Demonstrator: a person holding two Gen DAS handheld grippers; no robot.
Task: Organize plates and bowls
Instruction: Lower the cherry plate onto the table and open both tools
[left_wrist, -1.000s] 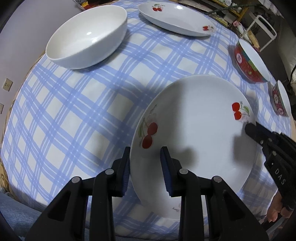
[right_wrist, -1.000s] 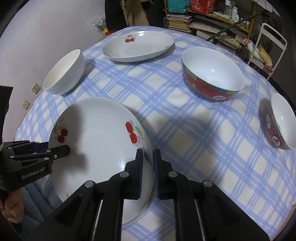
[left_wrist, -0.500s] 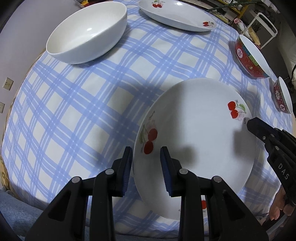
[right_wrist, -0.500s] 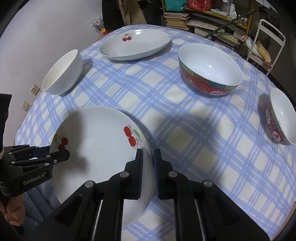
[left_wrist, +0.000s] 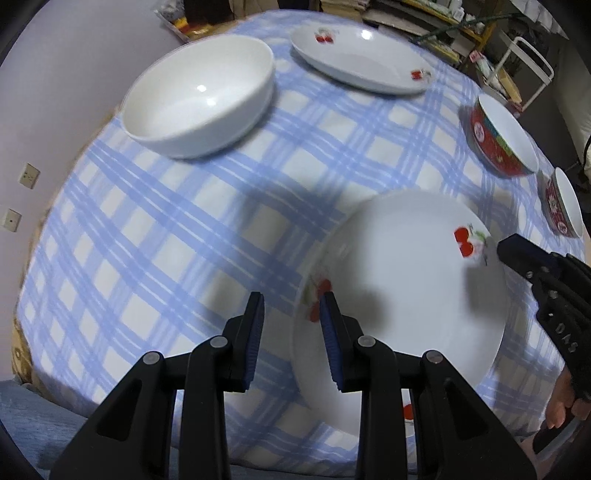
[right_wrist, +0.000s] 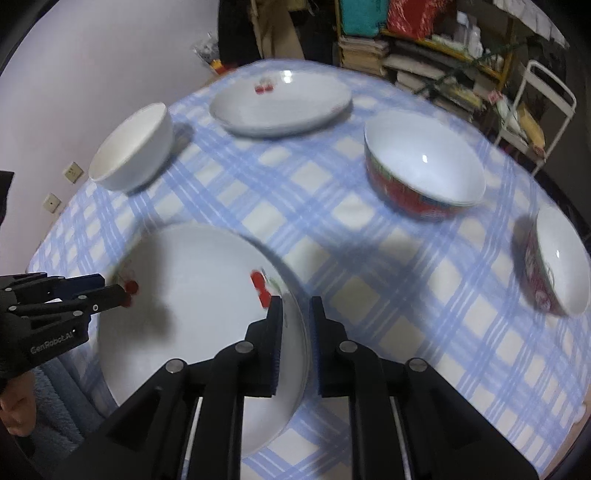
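The cherry plate (right_wrist: 192, 314) is clamped at its right rim by the right gripper (right_wrist: 295, 314); the left gripper (left_wrist: 291, 314) straddles its left rim unpressed; the far plate (right_wrist: 280, 103) and bowls remain unstacked.

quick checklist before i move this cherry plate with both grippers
1. right gripper shut on the cherry plate rim: ok
2. left gripper gripping the opposite rim: not ok, the rim sits between open jaws, with a gap at the outer pad
3. second cherry plate underneath, mostly hidden, free of the top one: cannot tell
4. white bowl and red bowl stand apart from the held plate: ok
5. plate held level: cannot tell
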